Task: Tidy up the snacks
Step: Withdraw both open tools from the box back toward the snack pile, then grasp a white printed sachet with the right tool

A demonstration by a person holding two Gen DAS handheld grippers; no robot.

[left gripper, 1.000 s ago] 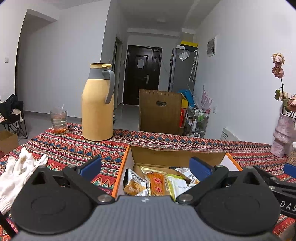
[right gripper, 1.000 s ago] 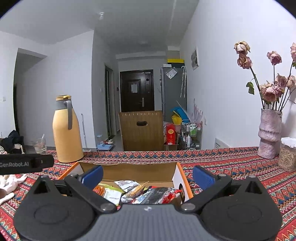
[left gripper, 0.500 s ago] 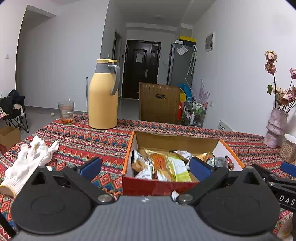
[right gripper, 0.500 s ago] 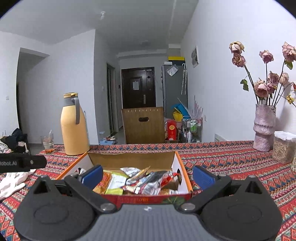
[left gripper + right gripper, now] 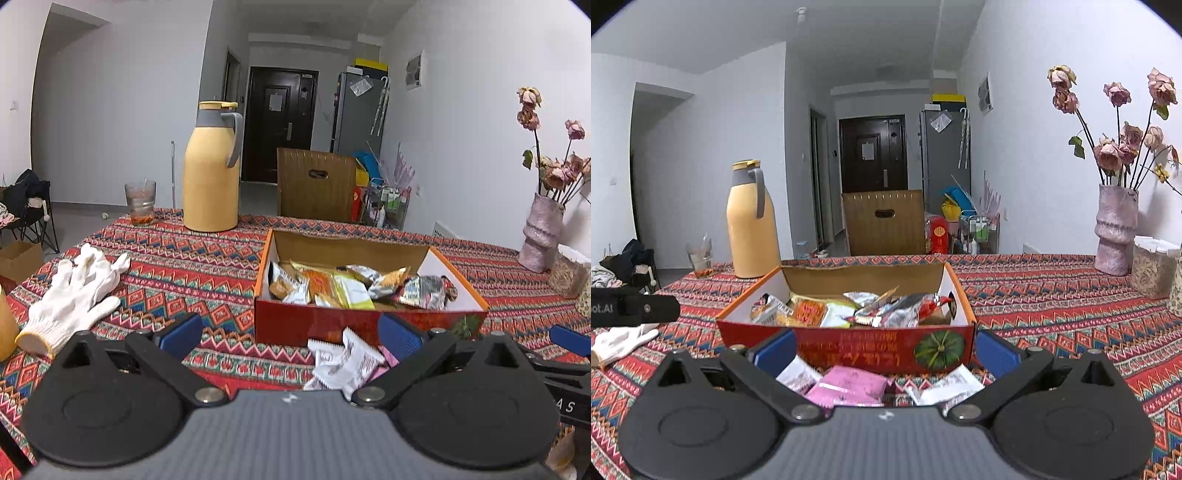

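An open red and orange cardboard box [image 5: 364, 323] [image 5: 849, 349] holds several snack packets [image 5: 354, 286] [image 5: 857, 308] on the patterned tablecloth. Loose white packets [image 5: 345, 363] and pink packets [image 5: 849, 386] lie on the cloth just in front of the box. My left gripper [image 5: 290, 338] is open and empty, above the cloth short of the box's front left. My right gripper [image 5: 884, 350] is open and empty, its fingers astride the loose packets in front of the box.
A yellow thermos jug [image 5: 211, 168] and a glass [image 5: 140, 203] stand at the back left. White gloves [image 5: 72, 295] lie at the left. A pink vase of dried roses [image 5: 1115, 229] and a clear jar [image 5: 1152, 267] stand at the right.
Both grippers have pulled back from over the box and risen. The box's front wall and the loose packets in front of it have come into view. Both stay open.
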